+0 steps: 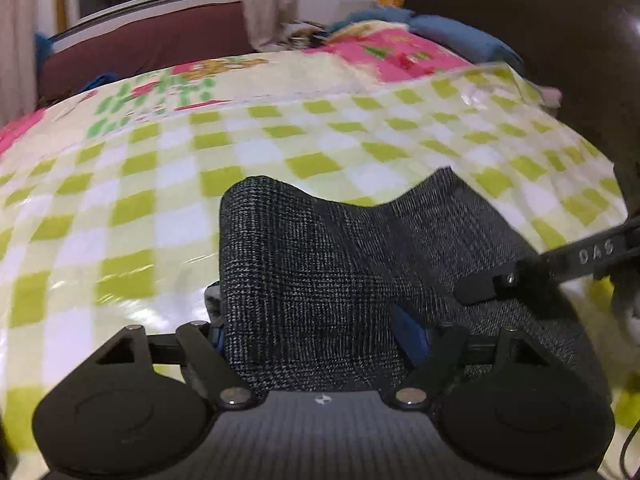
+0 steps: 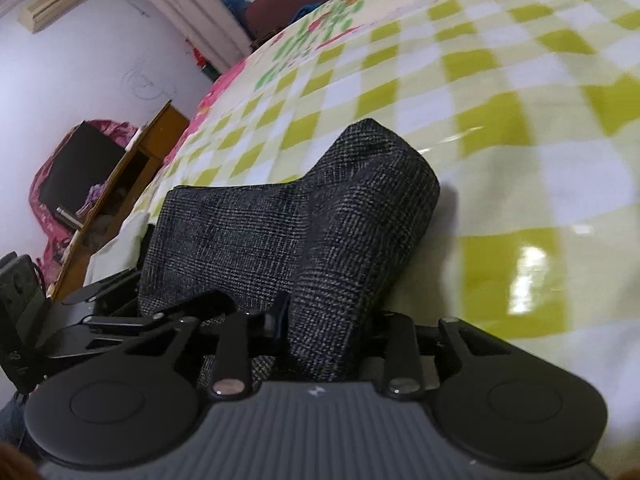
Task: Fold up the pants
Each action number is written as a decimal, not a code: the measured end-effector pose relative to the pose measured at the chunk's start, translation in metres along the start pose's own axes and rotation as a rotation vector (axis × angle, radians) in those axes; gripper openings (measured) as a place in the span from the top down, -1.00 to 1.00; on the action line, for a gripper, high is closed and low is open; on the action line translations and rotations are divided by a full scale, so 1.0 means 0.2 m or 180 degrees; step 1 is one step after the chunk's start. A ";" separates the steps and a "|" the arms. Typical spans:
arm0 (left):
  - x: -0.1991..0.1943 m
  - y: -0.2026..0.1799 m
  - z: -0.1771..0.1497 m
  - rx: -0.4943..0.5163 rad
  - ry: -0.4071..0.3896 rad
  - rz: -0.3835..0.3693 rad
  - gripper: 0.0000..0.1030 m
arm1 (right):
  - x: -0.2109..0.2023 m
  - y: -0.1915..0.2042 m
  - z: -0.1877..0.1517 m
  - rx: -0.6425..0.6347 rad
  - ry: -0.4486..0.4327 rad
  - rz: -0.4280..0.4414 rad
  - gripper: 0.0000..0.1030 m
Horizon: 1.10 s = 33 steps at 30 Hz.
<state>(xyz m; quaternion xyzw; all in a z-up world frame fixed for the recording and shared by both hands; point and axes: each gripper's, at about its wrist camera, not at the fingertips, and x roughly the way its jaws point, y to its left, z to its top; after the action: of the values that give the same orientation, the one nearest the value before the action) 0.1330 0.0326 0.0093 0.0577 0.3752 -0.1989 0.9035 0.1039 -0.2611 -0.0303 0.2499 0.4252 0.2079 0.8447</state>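
Pants gathered up between my two grippers, fold under way but not laid down.

The dark checked pants (image 1: 320, 272) are bunched into a thick bundle on the near side of the green-and-white checked cloth (image 1: 168, 184) that covers the bed. The bundle's far edge stands up in two humps instead of lying flat. My left gripper (image 1: 320, 332) has its jaws spread wide with the cloth filling the gap between them; I cannot tell whether they press on it. My right gripper (image 2: 320, 336) is closed down on a thick fold of the pants, just right of the left one. I judge the folding well along: the pants are doubled over, but still need setting down flat, squaring and smoothing.
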 end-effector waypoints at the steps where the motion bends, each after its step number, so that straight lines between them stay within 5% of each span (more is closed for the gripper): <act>1: 0.03 -0.04 0.02 0.0063 0.0017 -0.0035 -0.72 | -0.04 -0.04 0.01 0.0008 -0.0034 -0.0024 0.43; 14: 0.58 -0.94 0.51 0.0922 0.0074 -0.0789 -0.72 | -0.71 -0.69 0.16 0.0367 -0.0542 -0.0896 0.44; 20: 0.87 -1.35 0.74 0.1168 0.0043 -0.0958 -0.77 | -0.98 -1.02 0.25 0.0620 -0.0824 -0.1223 0.44; 26: 1.07 -1.62 0.90 0.1236 0.0030 -0.0888 -0.87 | -1.09 -1.29 0.34 0.0863 -0.1066 -0.1432 0.34; 33: 1.04 -1.60 0.86 0.1306 0.0021 -0.0747 -1.00 | -1.14 -1.28 0.29 0.0880 -0.1211 -0.1553 0.10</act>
<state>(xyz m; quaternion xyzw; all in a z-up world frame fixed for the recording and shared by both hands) 0.2496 -0.3687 0.0000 0.1968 0.3340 -0.3745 0.8423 0.0617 -0.6064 -0.0135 0.2874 0.3313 -0.1103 0.8919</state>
